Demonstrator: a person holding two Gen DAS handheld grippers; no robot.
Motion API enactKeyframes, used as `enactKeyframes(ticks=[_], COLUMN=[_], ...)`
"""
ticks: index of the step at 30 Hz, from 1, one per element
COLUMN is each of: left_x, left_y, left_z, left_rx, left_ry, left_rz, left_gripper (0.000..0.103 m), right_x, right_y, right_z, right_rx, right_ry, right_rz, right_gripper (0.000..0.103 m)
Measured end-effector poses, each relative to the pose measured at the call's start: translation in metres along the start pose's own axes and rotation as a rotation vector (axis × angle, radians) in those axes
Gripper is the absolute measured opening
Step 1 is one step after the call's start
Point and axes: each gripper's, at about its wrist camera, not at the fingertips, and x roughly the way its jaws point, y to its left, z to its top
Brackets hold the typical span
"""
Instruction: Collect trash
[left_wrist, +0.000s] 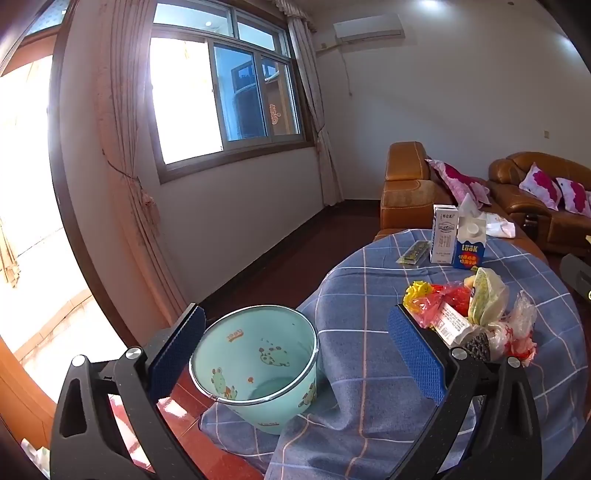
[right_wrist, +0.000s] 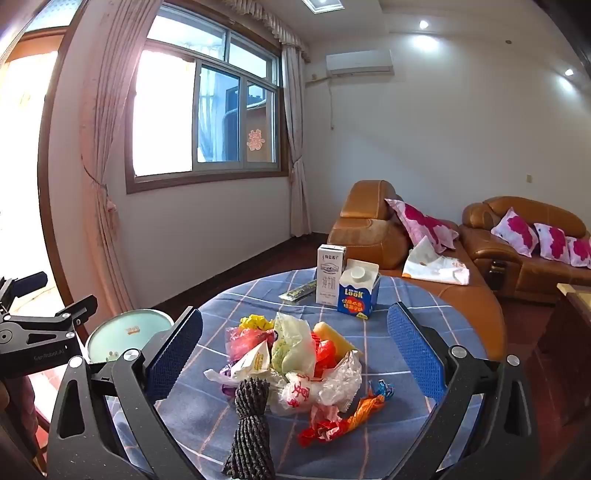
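A pile of trash (right_wrist: 295, 358), plastic bags, wrappers and a dark bundle of cord (right_wrist: 251, 424), lies on the blue checked tablecloth (right_wrist: 207, 406). My right gripper (right_wrist: 295, 350) is open, its jaws on either side of the pile. A mint green bin (left_wrist: 255, 365) with frog prints stands at the table's left edge; it also shows in the right wrist view (right_wrist: 129, 332). My left gripper (left_wrist: 295, 350) is open around the bin's rim, with the trash pile (left_wrist: 476, 314) just right of its right finger.
A white milk carton (right_wrist: 330, 273), a blue Look carton (right_wrist: 358, 291) and a green packet (right_wrist: 299, 290) stand at the table's far side. Brown leather sofas (right_wrist: 517, 251) with pink cushions lie behind. A window and curtains are at the left.
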Motion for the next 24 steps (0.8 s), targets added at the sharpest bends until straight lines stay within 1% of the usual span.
enactKeyframes(ticks=[5, 9, 21, 24], left_x=[0.000, 0.001, -0.001, -0.001], left_y=[0.003, 0.009, 0.010, 0.010], left_z=[0.000, 0.007, 0.001, 0.002], left_rx=[-0.017, -0.021, -0.028, -0.025], left_ry=[-0.001, -0.002, -0.013, -0.014], left_rz=[-0.005, 0.000, 0.026, 0.026], left_gripper=[0.097, 0.097, 0.097, 0.097], right_x=[0.001, -0.001, -0.003, 0.003], right_y=[0.001, 0.002, 0.004, 0.003], right_z=[0.000, 0.000, -0.002, -0.004], right_rx=[-0.001, -0.002, -0.004, -0.006], right_ry=[0.003, 0.003, 0.006, 0.012], right_rz=[-0.001, -0.001, -0.001, 0.000], right_gripper=[0.098, 0.098, 0.098, 0.098])
